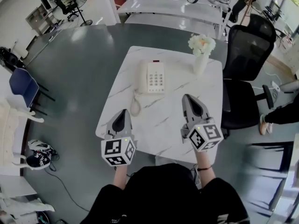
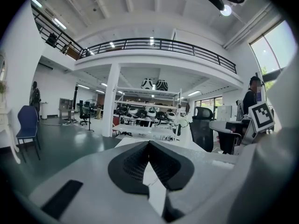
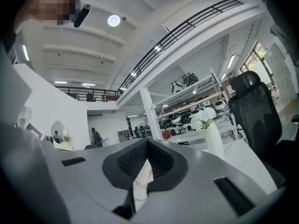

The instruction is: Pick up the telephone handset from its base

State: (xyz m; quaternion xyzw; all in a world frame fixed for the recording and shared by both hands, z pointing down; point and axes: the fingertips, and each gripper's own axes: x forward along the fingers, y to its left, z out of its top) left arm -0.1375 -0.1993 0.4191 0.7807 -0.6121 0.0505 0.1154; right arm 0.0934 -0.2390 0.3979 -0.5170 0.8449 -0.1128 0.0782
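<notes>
A white telephone [image 1: 155, 78] sits near the far middle of the white marble table [image 1: 205, 90]. Its handset [image 1: 142, 77] lies in the cradle on the base's left side, and a coiled cord [image 1: 135, 105] trails toward me. My left gripper [image 1: 123, 111] hovers over the table's near left, short of the phone, jaws shut and empty. Over the near right my right gripper [image 1: 188, 97] is also shut with nothing in it. In the left gripper view the tips [image 2: 149, 143] meet. The same shows in the right gripper view [image 3: 146, 140]. The phone is hidden in both gripper views.
A white vase of pale flowers [image 1: 202, 55] stands at the table's far right corner, also visible as the vase [image 3: 213, 133]. A black office chair [image 1: 245, 55] is beside the table's right edge. A blue chair [image 1: 23, 85] stands far left. A person's leg [image 1: 280, 115] is at the right.
</notes>
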